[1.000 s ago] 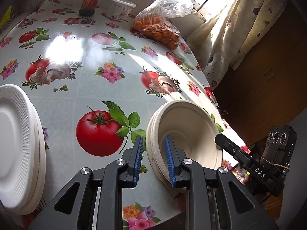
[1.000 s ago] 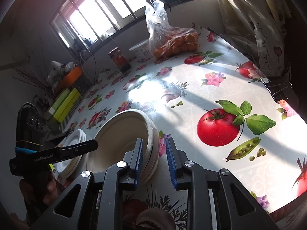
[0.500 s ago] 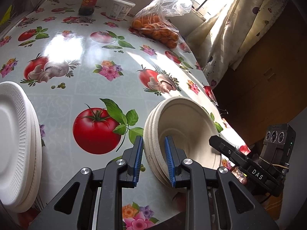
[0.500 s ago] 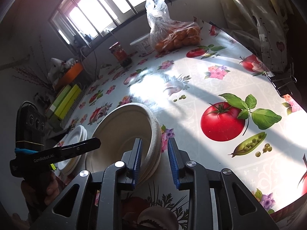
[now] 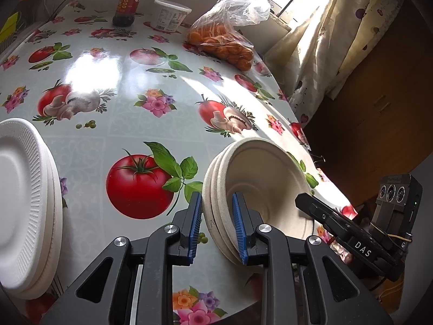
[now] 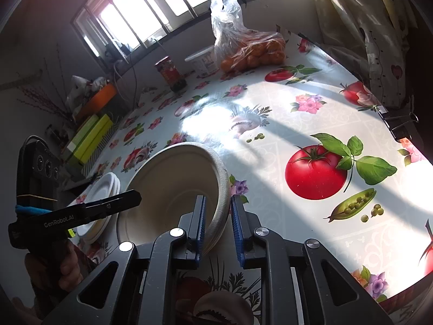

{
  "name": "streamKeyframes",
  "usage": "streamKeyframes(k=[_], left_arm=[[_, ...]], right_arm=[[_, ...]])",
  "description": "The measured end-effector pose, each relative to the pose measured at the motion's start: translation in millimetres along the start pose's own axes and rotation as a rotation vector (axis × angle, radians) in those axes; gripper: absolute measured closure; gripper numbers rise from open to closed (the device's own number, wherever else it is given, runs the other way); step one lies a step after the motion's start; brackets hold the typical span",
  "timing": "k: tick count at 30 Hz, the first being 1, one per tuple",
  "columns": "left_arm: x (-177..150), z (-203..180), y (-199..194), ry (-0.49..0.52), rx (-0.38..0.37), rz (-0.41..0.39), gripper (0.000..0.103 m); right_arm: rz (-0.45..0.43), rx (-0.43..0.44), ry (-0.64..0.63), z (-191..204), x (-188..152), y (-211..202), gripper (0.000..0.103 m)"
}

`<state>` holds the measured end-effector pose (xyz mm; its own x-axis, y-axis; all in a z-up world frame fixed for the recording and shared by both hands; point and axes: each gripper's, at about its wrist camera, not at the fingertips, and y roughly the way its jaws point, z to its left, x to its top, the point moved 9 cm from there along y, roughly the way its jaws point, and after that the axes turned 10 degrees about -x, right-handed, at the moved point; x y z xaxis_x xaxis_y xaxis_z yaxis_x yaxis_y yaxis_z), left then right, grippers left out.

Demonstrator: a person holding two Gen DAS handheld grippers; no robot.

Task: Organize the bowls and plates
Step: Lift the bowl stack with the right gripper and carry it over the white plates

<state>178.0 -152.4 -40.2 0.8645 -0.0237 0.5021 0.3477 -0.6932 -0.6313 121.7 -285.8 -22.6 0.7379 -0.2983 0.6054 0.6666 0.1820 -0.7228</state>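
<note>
Right gripper [image 6: 217, 224] jaws closing on bowls [image 6: 173, 187], vegetable-print tablecloth [image 6: 297, 113].

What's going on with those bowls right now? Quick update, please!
Left gripper and right gripper both clamped on bowl stack rim, right just closing. White plates beside. Nothing blocking.

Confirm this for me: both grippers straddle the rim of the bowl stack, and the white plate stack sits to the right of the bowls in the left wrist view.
Wrong side. In the left wrist view the white plate stack lies left of the bowl stack, across the printed tomato. The left gripper and right gripper do straddle the bowls' rim.
</note>
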Motion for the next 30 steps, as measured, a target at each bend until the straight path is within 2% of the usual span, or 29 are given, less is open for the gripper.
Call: streamKeyframes(k=[30], left_arm=[[10, -4, -14, 0.021, 0.035, -0.031, 0.079]], right_arm=[[-0.006, 0.004, -0.016, 8, 14, -3, 0.086]])
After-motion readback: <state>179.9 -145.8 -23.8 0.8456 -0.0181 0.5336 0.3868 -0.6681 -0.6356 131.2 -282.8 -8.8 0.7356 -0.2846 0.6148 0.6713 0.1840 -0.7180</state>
